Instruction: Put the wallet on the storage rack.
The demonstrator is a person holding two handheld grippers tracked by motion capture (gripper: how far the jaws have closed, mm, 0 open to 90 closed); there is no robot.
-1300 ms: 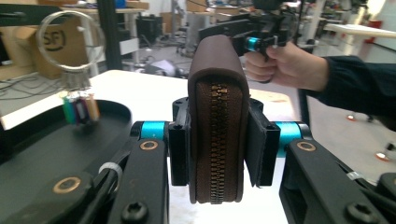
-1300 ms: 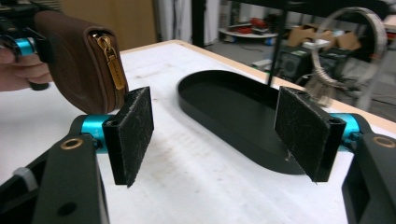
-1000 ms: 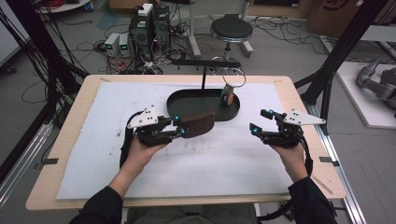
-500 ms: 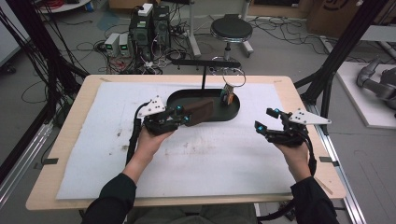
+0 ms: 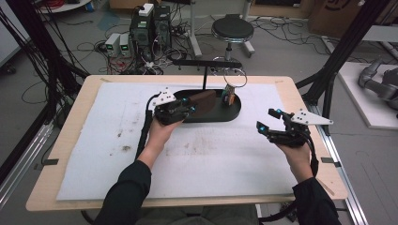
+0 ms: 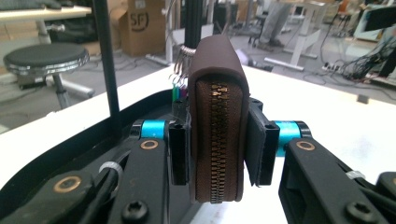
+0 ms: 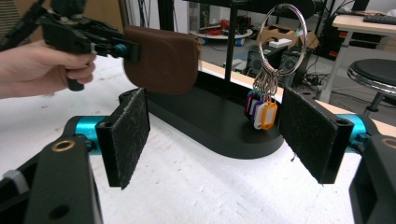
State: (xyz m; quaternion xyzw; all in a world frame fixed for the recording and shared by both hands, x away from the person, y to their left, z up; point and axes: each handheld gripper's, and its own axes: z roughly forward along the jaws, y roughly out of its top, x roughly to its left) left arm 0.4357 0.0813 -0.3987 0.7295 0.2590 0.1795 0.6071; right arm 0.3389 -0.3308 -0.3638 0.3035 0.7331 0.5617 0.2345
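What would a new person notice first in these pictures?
First, the brown zip wallet clamped edge-up in the left gripper, above the black stand base. Next, the large key ring with coloured tags hanging over that base, and the right gripper, open, to its right.

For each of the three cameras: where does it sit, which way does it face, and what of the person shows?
High view: above the person's side, facing forward and down on the table; both forearms, left claw, right claw.
Left gripper view: on the left claw, looking along its jaws, which clamp the brown zip pouch.
Right gripper view: on the right claw, jaws open, facing the key ring.
All three views share the pouch and the black stand.
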